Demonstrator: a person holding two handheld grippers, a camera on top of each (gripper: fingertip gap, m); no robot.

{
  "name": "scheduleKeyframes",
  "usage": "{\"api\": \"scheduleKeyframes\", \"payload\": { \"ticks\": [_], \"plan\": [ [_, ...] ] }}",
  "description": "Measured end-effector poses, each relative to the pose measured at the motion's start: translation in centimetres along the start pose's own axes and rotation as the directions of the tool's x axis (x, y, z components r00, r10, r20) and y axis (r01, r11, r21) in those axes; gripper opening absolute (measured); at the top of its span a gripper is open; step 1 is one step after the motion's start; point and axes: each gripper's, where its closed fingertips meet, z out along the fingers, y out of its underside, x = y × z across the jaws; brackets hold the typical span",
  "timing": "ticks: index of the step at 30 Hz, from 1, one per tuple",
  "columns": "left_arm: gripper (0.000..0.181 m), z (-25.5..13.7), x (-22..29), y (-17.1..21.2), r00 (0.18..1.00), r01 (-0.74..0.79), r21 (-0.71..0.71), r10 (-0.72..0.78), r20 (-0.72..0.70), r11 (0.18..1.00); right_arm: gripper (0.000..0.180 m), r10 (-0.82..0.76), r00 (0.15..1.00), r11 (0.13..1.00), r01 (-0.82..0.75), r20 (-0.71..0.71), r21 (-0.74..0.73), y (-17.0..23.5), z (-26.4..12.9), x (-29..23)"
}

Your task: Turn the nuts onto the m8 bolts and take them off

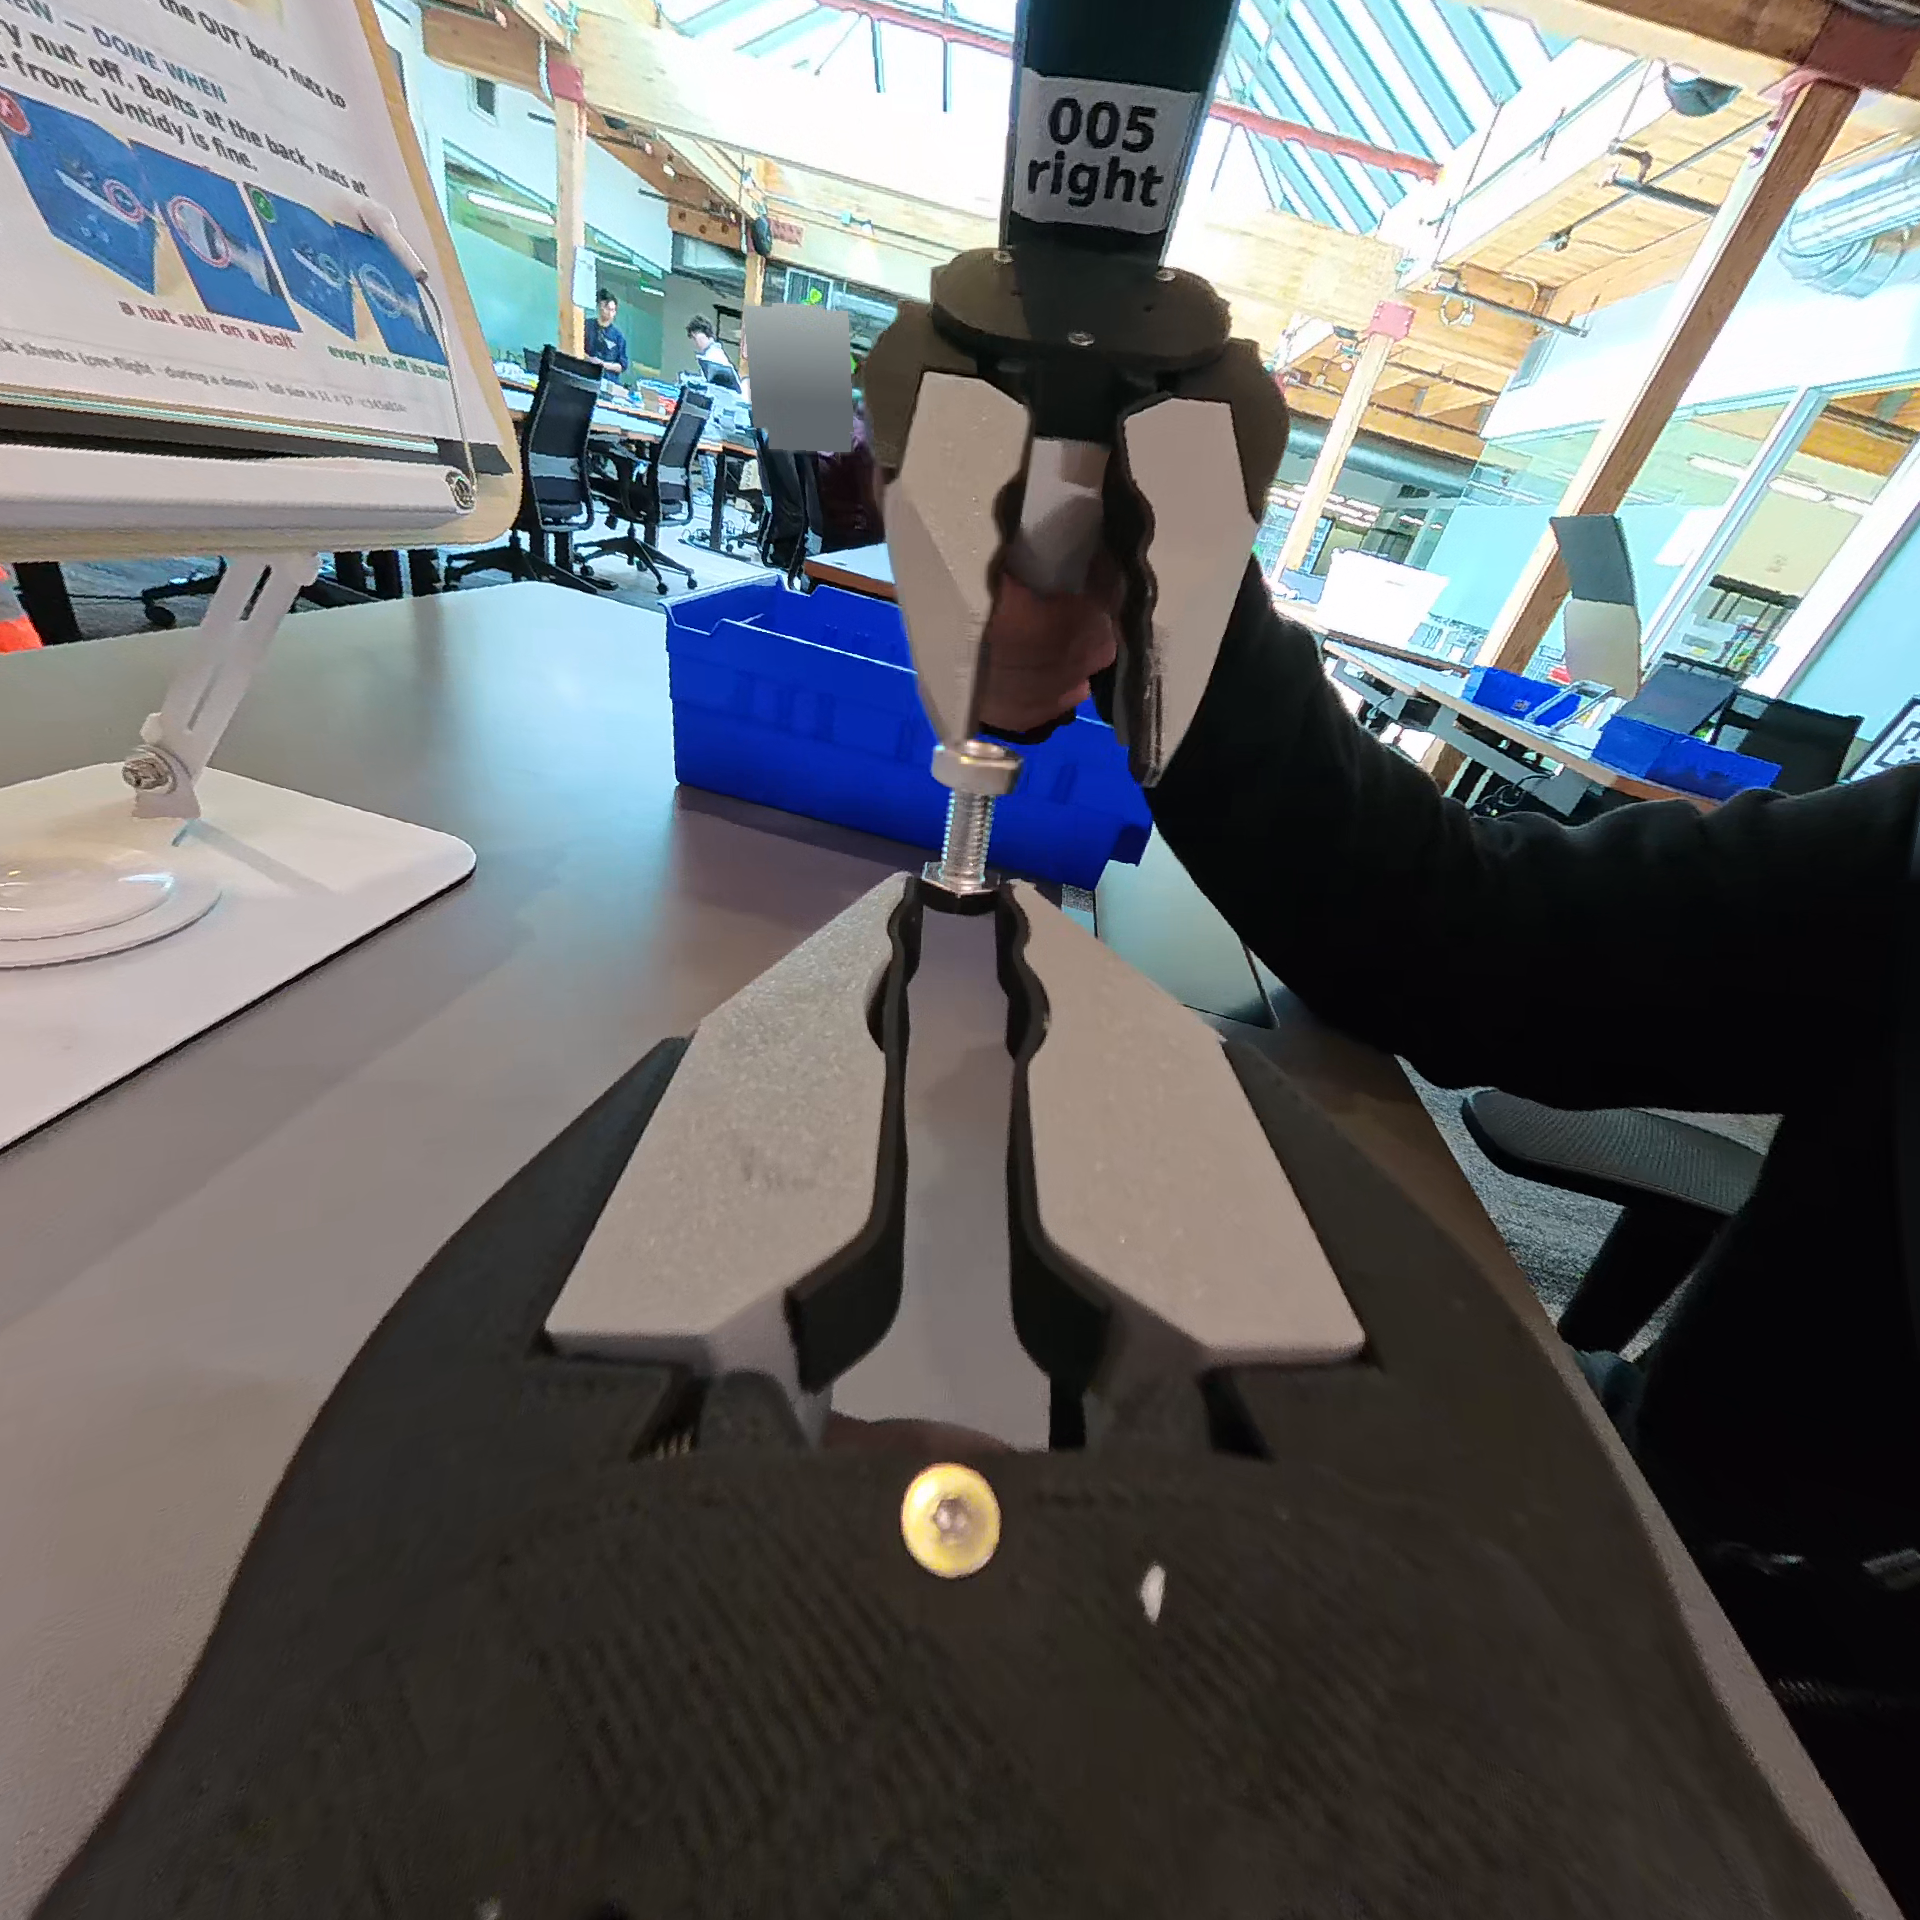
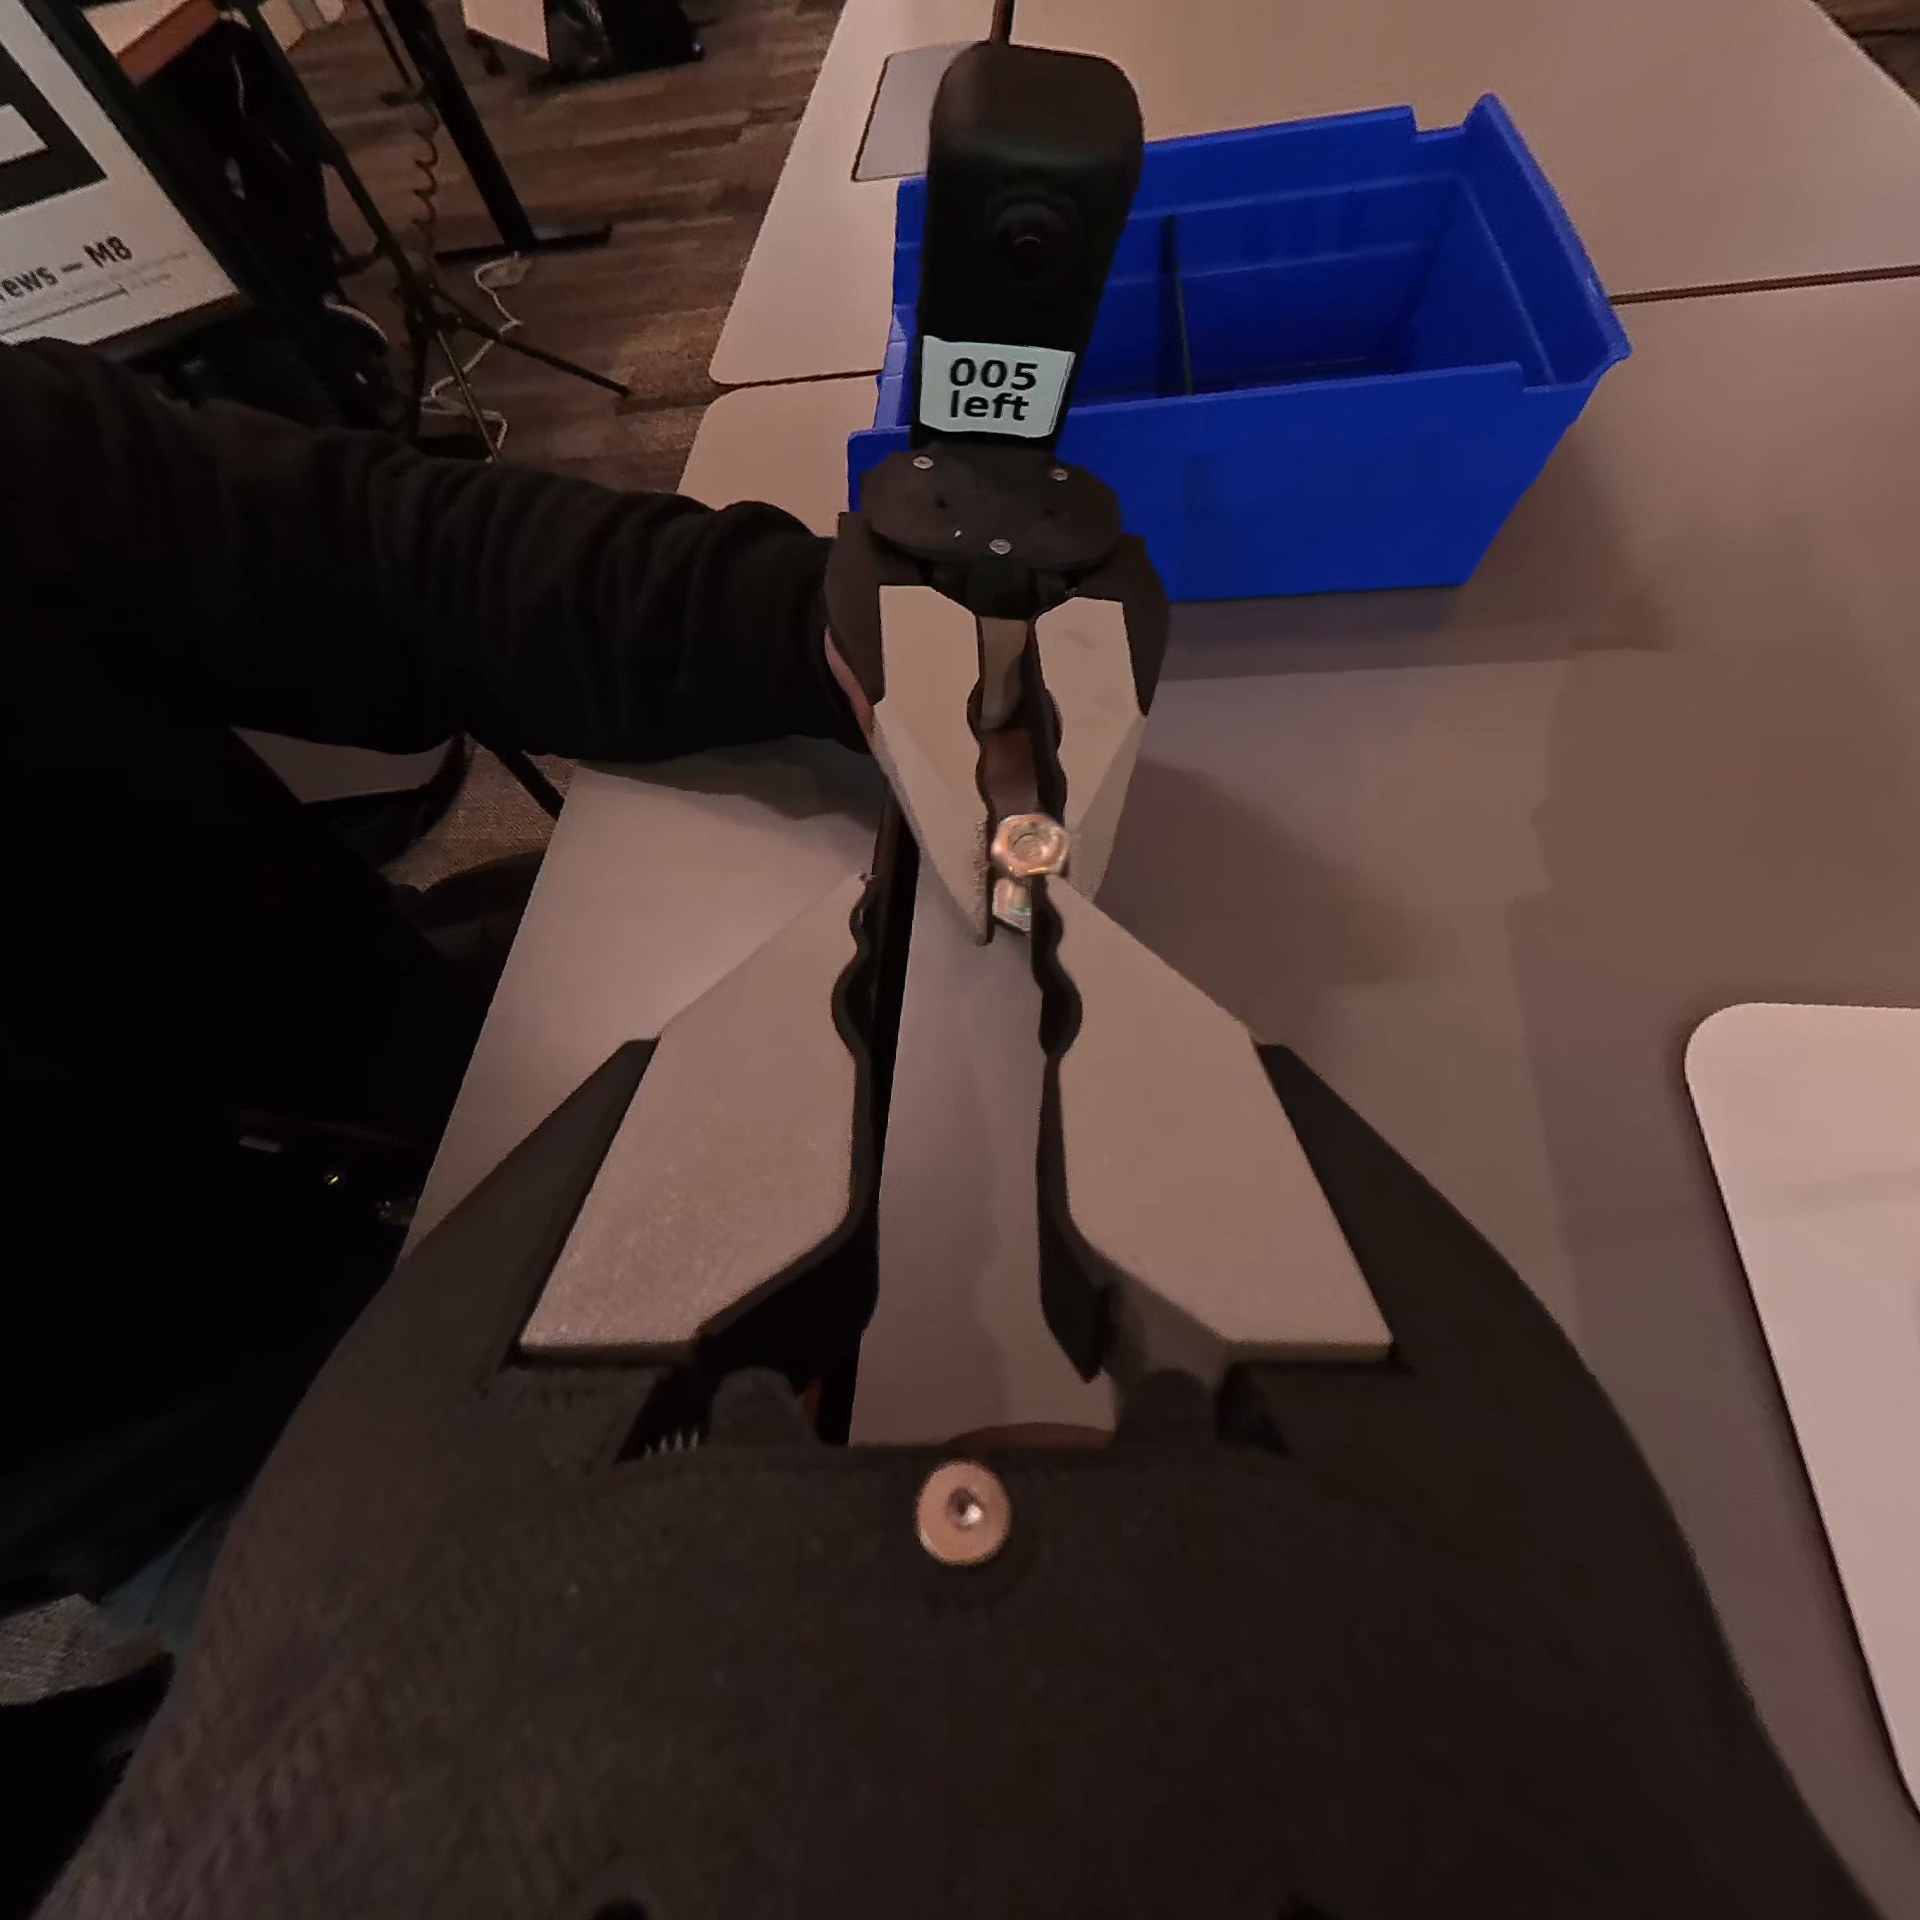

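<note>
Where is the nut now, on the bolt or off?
On: the nut, clamped in the left gripper, sits on the low end of the upright bolt thread.

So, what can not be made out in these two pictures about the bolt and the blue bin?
- Left wrist view: the left claw is shut on the lower hex end of the bolt; its pads hide whether this is head or nut.
- Right wrist view: the left claw covers the thread.
- Left wrist view: the blue bin shows only its outer wall; the right claw hides part.
</note>
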Motion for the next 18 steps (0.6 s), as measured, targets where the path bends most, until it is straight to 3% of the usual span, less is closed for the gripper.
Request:
{"api": "scheduleKeyframes", "payload": {
  "ticks": [2, 12, 16, 18],
  "plan": [
    [0.012, -0.1, 0.0, -0.1, 1.0, 0.006, 0.006, -0.006, -0.002, 1.0, 0.016, -0.005, 1.0, 1.0, 0.005, 0.022, 0.013, -0.2, -0.4, -0.5],
    [0.012, 0.1, 0.2, 0.2, 1.0, -0.004, -0.009, 0.004, -0.006, 1.0, 0.026, 0.008, 1.0, 1.0, -0.008, -0.024, 0.007, -0.1, 0.3, 0.5],
    [0.012, -0.1, 0.0, -0.1, 1.0, 0.007, 0.008, -0.007, -0.005, 1.0, 0.016, -0.001, 1.0, 1.0, 0.001, -0.002, 0.009, -0.2, -0.4, -0.1],
    [0.012, -0.1, 0.1, -0.3, 1.0, 0.008, 0.013, -0.008, -0.008, 1.0, 0.019, 0.0, 1.0, 1.0, 0.001, -0.03, 0.015, -0.3, -0.6, 0.4]
  ]
}}
